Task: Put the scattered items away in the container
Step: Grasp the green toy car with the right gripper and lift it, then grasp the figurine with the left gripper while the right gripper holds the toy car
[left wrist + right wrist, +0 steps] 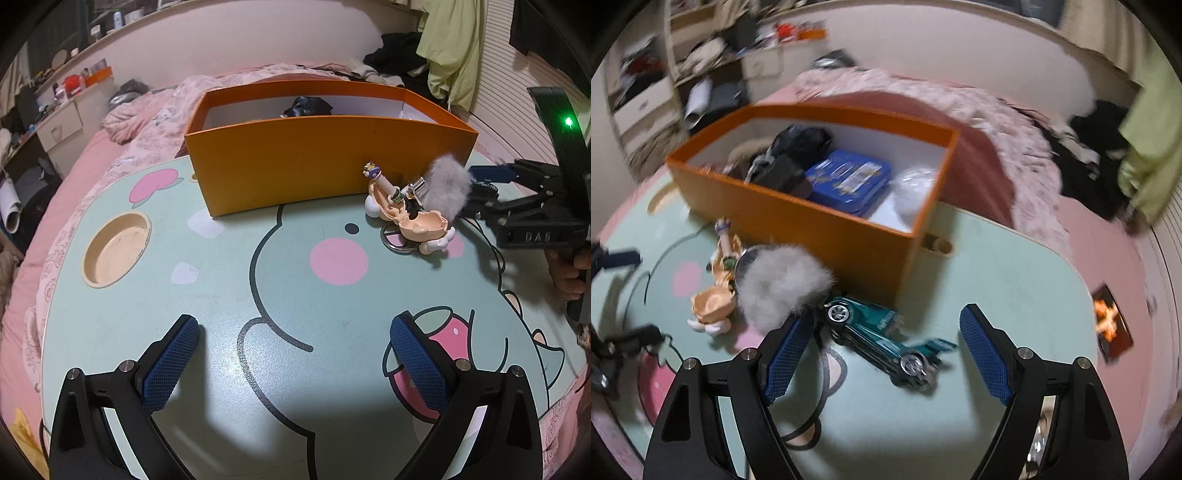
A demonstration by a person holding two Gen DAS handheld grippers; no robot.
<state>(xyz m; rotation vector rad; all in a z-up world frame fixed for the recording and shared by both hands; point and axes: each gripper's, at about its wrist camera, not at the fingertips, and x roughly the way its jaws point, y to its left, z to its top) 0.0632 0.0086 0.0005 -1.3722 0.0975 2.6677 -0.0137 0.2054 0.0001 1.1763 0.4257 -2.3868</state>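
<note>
An orange box [295,162] stands at the back of the cartoon lap table [221,295]; it also shows in the right wrist view [827,236], holding a blue tin [849,181], black items and a white bundle. A keychain with peach figure [417,221] and grey pom-pom [447,188] lies by the box's right front. In the right wrist view the pom-pom [779,288] and a teal toy car [882,339] lie just ahead of my open, empty right gripper [882,358]. My left gripper [291,362] is open and empty over the table's front. The right gripper [491,177] shows beside the pom-pom.
A round cup recess [116,249] sits in the table's left side. Pink bedding [147,122] surrounds the table. A dark card with an orange picture [1112,321] lies on the bed right of the table. Shelves and drawers stand at the far left.
</note>
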